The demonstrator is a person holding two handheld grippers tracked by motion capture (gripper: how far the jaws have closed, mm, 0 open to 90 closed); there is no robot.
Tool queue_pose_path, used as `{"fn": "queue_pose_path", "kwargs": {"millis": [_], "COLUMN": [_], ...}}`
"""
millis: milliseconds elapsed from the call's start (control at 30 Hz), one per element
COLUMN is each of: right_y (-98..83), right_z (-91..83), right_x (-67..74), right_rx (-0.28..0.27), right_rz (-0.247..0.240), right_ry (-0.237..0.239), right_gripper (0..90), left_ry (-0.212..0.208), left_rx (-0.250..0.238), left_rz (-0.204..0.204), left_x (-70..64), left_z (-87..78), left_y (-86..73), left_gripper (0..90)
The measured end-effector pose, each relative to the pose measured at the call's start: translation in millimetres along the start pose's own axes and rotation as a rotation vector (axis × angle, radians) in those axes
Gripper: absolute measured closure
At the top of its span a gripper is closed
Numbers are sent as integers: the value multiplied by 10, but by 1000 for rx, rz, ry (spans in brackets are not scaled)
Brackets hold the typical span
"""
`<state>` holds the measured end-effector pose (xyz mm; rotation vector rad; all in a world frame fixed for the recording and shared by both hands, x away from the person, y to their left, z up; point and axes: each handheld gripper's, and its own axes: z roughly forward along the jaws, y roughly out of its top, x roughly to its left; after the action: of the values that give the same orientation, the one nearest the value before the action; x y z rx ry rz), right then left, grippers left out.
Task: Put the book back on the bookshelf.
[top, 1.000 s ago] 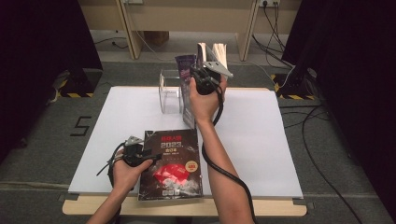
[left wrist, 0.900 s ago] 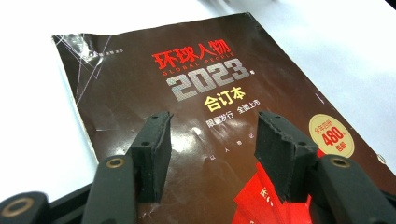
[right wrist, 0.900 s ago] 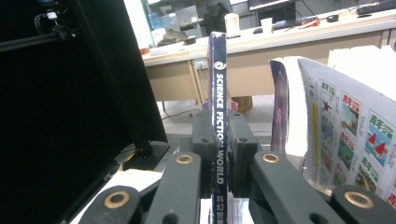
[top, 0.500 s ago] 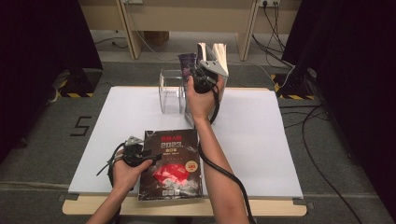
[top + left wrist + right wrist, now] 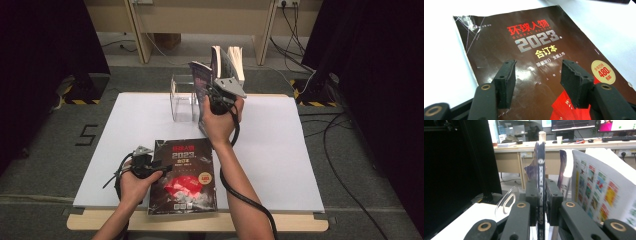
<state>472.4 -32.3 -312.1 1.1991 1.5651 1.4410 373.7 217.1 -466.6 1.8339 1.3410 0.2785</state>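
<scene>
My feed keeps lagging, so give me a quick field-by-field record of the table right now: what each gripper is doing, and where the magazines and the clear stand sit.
left gripper: jaws open, hovering over the flat magazine's cover, nothing between them
flat magazine: lies face up at the near edge of the table, dark cover with red design
right gripper: jaws have just been opening a little, thin magazine's spine between the pads
thin magazine: upright, at the clear stand
clear stand: at the far edge
other magazines: upright beside the thin one

Clear acrylic stand [image 5: 181,97] at table [image 5: 300,150] rear; wooden bench [image 5: 200,15] beyond.
</scene>
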Motion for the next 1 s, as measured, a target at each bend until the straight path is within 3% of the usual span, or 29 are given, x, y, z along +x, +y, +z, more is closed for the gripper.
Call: {"fn": "queue_pose_path", "kwargs": {"millis": [133,233,367,667,1000], "right_y": [-48,-109,-169,-189,-126], "right_z": [-151,-245,-320,-288,-211], "right_x": [-56,-135,-207,-236,-229], "right_rx": [11,35,72,147,199], "right_rz": [-14,20,21,61,107], "right_ry": [12,48,53,91,66], "right_gripper": [818,809,788,726,697], "left_ry": [-3,-3,-4,-9,-9], "left_rx": [1,1,-3,5,1], "left_rz": [-1,-4,-10,-4,-1], "left_x": [-10,-6,-9,-22,-15], "left_z": [3,2,4,12,1], "left_y": [-1,0,1,-2,5], "left_gripper": [453,453,453,453,453]}}
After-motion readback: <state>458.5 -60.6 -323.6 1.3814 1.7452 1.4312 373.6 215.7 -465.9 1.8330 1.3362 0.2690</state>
